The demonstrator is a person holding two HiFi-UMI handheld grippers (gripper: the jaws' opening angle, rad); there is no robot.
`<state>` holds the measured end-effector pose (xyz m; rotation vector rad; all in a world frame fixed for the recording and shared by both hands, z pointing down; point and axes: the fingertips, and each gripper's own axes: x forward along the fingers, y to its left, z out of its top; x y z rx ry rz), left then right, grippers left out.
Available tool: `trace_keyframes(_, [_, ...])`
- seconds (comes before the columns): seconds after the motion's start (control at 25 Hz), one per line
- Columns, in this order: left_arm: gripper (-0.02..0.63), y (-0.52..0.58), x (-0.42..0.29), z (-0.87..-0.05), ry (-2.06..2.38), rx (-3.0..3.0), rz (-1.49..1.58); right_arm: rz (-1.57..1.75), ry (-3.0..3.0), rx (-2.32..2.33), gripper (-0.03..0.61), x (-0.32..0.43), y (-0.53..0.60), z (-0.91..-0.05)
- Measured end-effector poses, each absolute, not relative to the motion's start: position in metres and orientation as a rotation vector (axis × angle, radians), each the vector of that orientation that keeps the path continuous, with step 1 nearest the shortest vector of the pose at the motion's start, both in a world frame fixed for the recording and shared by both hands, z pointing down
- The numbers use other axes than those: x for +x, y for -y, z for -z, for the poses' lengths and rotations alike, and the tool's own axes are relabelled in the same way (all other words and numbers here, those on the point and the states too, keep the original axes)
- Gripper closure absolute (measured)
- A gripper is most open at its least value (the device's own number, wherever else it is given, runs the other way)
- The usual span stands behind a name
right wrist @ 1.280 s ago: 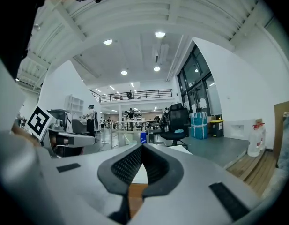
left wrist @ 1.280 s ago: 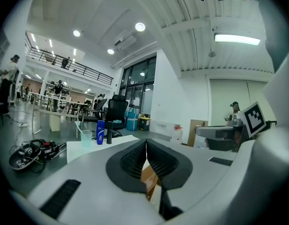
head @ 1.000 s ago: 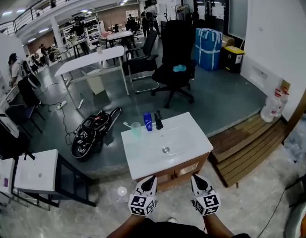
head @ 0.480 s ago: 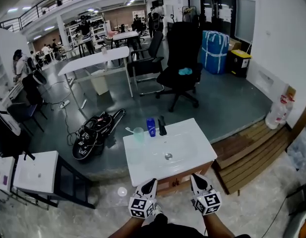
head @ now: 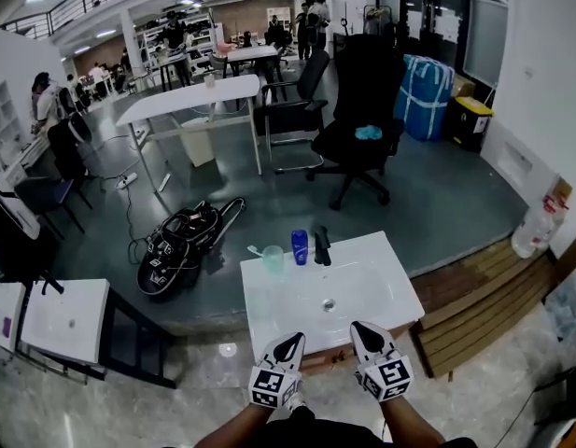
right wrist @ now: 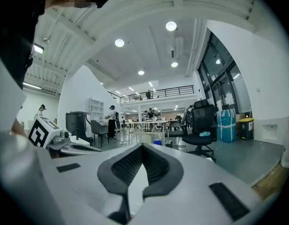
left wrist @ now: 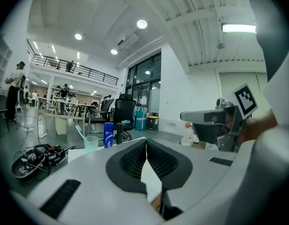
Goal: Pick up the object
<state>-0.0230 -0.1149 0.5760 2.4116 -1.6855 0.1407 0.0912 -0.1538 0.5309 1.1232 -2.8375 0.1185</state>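
Observation:
A white sink cabinet point(head: 269, 317) stands just ahead of me. At its far edge are a pale green cup holding a toothbrush point(head: 273, 259), a blue bottle point(head: 300, 246) and a black object point(head: 322, 245). My left gripper point(head: 291, 343) and right gripper point(head: 360, 329) hover side by side at the cabinet's near edge, both shut with nothing between the jaws. In the left gripper view the shut left gripper point(left wrist: 145, 143) points past the cup point(left wrist: 91, 143) and blue bottle point(left wrist: 108, 134). In the right gripper view the right gripper point(right wrist: 142, 146) is shut too, and the bottle's top point(right wrist: 157, 142) peeks over it.
A black office chair point(head: 358, 129) and a white table point(head: 188, 99) stand beyond the cabinet. A black bag with cables point(head: 180, 250) lies on the floor to the left. A second white sink unit point(head: 63, 320) stands at the near left, and wooden decking point(head: 474, 292) lies to the right.
Both grippers have come forward to the sink cabinet's near edge. The cabinet and the items on it now sit closer and lower in the head view.

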Motion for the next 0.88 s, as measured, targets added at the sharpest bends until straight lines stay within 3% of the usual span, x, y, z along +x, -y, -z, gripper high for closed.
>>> trace_keyframes(0.88, [0.592, 0.188, -0.111, -0.591, 1.795, 2.292, -0.138, -0.086, 2.783, 0.844, 0.561, -0.008, 0.225, -0.578])
